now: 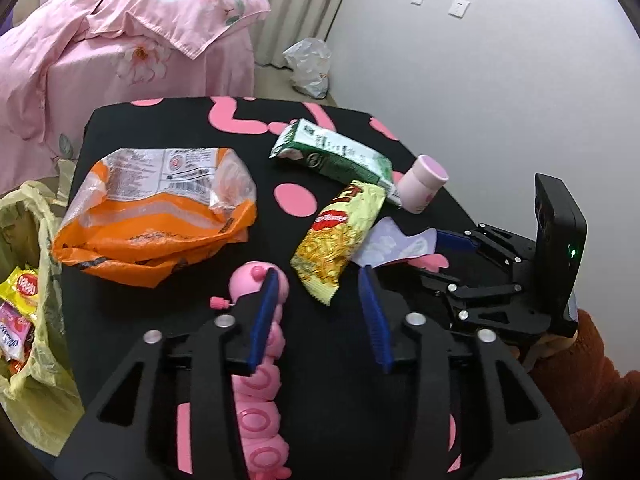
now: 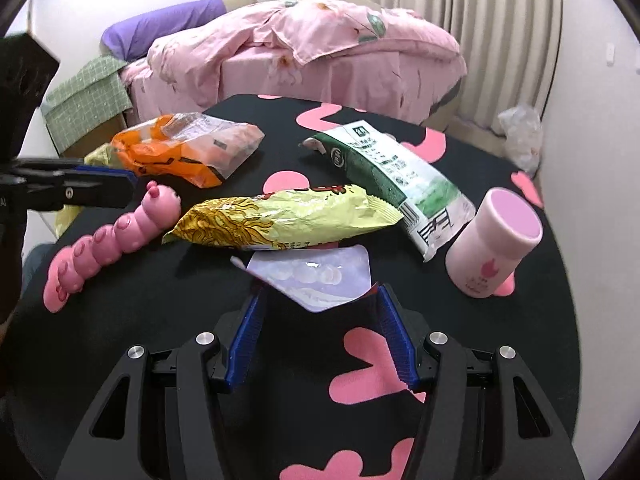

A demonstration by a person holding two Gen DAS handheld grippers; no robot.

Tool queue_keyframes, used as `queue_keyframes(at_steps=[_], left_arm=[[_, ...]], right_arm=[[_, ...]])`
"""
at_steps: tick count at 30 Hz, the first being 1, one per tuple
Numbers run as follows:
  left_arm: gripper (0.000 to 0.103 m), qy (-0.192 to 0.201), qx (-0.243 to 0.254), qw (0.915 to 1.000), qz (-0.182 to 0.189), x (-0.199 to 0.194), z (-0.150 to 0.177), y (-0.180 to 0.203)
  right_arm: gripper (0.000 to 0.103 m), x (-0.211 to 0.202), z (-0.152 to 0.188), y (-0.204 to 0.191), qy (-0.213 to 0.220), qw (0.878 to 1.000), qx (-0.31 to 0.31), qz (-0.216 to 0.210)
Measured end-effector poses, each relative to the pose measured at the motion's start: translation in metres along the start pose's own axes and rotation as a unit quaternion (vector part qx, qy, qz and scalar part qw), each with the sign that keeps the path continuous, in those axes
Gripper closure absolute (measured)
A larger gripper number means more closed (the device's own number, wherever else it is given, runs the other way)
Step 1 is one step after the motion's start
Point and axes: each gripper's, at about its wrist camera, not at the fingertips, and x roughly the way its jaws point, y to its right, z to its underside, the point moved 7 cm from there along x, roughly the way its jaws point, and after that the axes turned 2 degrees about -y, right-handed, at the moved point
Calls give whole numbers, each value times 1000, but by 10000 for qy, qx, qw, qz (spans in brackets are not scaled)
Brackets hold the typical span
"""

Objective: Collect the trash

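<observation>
Some wrappers already lay in the yellow plastic bin bag (image 1: 28, 300) beside the black table (image 2: 460, 152). The crumpled orange bag (image 1: 156, 216), green packet (image 2: 384, 172), yellow noodle packet (image 2: 288, 218) and lilac wrapper (image 2: 316, 276) remained. Both the left gripper (image 1: 320, 280) and right gripper (image 2: 318, 300) were open, empty.

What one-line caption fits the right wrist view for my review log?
Open right gripper nears a pale purple wrapper tucked under the yellow snack bag on the black-and-pink table.

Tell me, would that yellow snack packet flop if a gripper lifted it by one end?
Probably: the yellow snack packet is thin crinkled film, so it should sag. It looks flat, likely very light. Its glossy surface may slip between fingers.
</observation>
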Motion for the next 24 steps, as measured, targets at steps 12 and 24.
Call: queue_keyframes(at_steps=[12,24], left_arm=[[49,-494,299,9955,749,53,1,41],[49,-661,518,9962,217,110,-19,57]], right_arm=[[49,-38,63,28,-253,9986,298,368],[48,-66,87,92,319,9815,1676,866]])
